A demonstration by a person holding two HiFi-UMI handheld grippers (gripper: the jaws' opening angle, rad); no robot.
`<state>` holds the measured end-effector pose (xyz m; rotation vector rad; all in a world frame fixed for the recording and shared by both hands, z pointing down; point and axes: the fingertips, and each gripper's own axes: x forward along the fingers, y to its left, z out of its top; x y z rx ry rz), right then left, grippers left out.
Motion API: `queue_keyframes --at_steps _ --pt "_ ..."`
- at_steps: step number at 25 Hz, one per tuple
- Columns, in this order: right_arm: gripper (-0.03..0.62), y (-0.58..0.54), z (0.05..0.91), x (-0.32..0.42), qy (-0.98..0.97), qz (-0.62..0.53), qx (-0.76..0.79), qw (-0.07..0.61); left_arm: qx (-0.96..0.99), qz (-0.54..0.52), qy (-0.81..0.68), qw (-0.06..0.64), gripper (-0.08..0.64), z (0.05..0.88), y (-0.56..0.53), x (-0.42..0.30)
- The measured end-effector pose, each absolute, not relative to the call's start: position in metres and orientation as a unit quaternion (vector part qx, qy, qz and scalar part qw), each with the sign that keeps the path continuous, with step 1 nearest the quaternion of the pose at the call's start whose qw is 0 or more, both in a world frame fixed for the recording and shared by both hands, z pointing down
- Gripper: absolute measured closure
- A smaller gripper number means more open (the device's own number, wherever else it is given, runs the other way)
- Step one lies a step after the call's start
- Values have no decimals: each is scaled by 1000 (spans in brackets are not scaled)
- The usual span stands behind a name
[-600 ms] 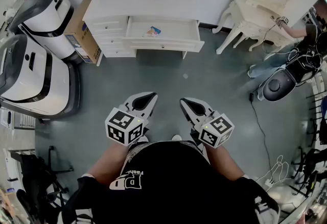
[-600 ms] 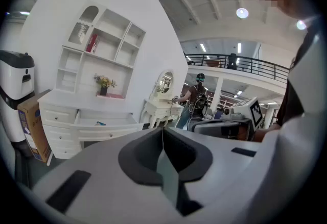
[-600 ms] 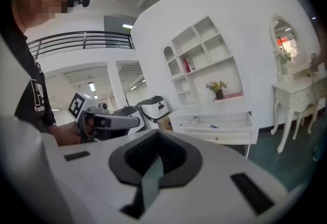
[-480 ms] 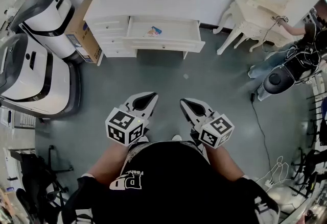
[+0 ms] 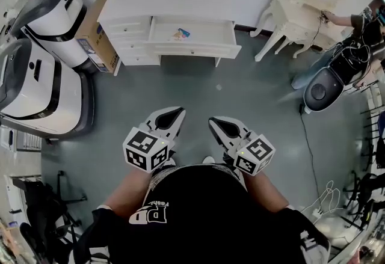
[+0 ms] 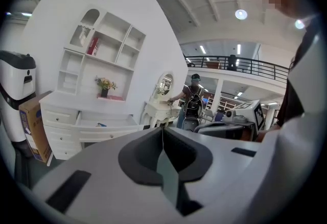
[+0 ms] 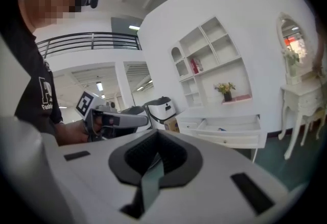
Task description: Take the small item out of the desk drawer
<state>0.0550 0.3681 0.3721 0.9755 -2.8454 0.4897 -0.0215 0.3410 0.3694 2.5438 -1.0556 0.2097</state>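
step: open drawer (image 5: 194,47) not reached yet
tongs: left tongs (image 5: 178,113), right tongs (image 5: 213,121) pressed together, empty
next: small item (image 5: 181,33) to be approached

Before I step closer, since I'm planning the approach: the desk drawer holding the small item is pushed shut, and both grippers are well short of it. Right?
No. The head view shows the drawer pulled open, the small item lying in it. The left gripper and right gripper are indeed well short of it.

the small item (image 5: 181,33) in the drawer (image 5: 192,50) is too small to identify.
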Motion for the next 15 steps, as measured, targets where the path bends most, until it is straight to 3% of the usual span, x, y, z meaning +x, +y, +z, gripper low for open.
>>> queue_keyframes --at_steps 4,15 --pt "583 372 368 39 -936 114 327 61 898 93 -375 210 543 386 343 -29" --pt "583 371 378 28 -927 162 333 56 905 81 -368 196 543 377 347 -42"
